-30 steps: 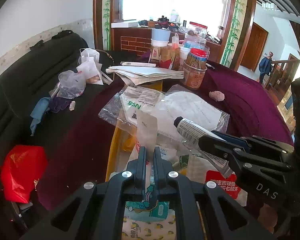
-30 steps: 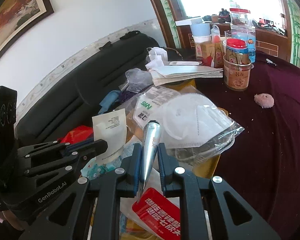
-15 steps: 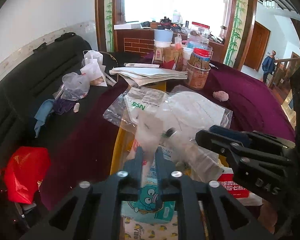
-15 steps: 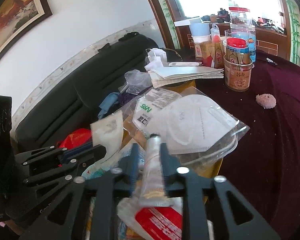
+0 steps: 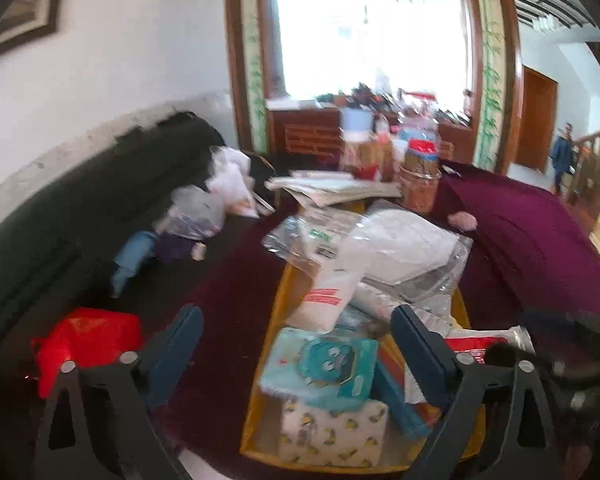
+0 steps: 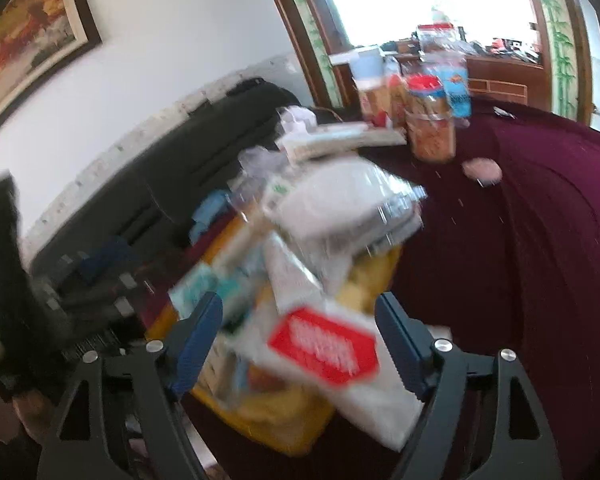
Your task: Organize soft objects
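Note:
A yellow box (image 5: 260, 396) on the maroon tablecloth holds soft packs: a teal cartoon tissue pack (image 5: 320, 364), a banana-print pack (image 5: 332, 432), a white sachet with red print (image 5: 324, 300), a bagged white mask (image 5: 404, 244) and a white pouch with a red label (image 6: 324, 344). My left gripper (image 5: 296, 344) is open and empty over the box's near end. My right gripper (image 6: 300, 328) is open and empty above the box (image 6: 276, 412). The right view is blurred.
Jars and cartons (image 5: 416, 176) and a paper stack (image 5: 332, 192) stand behind the box. A pink fluffy ball (image 5: 462, 220) lies on the cloth. A black sofa (image 5: 60, 216) at left carries plastic bags, a blue cloth and a red bag (image 5: 84, 344).
Both grippers have opened. The left let go of the white sachet and the right let go of the tube; both now lie in the box. Both grippers have drawn back and tilted up.

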A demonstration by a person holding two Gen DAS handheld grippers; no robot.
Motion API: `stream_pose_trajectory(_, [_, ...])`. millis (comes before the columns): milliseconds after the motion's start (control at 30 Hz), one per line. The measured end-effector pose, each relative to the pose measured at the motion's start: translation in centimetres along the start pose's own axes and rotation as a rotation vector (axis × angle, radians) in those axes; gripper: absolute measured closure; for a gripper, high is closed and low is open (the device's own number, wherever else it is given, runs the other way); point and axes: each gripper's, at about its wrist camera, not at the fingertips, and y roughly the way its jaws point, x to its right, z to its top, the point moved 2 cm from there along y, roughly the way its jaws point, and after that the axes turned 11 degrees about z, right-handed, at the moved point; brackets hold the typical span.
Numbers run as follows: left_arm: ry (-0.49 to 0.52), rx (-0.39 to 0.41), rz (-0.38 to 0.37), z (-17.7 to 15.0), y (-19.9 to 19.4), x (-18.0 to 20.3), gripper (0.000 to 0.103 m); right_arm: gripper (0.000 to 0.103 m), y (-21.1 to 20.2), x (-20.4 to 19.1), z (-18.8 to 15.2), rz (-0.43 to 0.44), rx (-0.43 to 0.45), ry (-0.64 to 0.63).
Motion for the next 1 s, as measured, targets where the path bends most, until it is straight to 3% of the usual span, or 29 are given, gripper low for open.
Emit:
stream_pose_trajectory(67, [-0.029, 0.01, 0.035, -0.5, -0.9, -0.5, 0.0, 0.024, -0.2, -0.1, -1.6, -0.021, -0.017, 0.019])
stream_pose_trajectory(233, [-0.035, -0.015, 0.008, -1.0, -2.3, -1.2, 0.0, 0.024, -0.7, -0.9, -3.6, -0.056, -0.03, 0.023])
stream_pose_trajectory(400, [0.015, -0.033, 0.028, -1.3, -3.6, -1.0, 0.0, 0.022, -2.0, -2.1, -3.2, -0.035, -0.008, 0.034])
stream_pose_trajectory(567, [0.005, -0.06, 0.067, -1.9, -3.9, -1.3, 0.0, 0.019, -2.0, -2.5, -3.3, -0.075, -0.012, 0.004])
stream_pose_trajectory(1000, [0.018, -0.128, 0.055, -3.2, -2.5, -1.5, 0.0, 0.019, -1.0, -3.3, -3.1, -0.111, -0.055, -0.012])
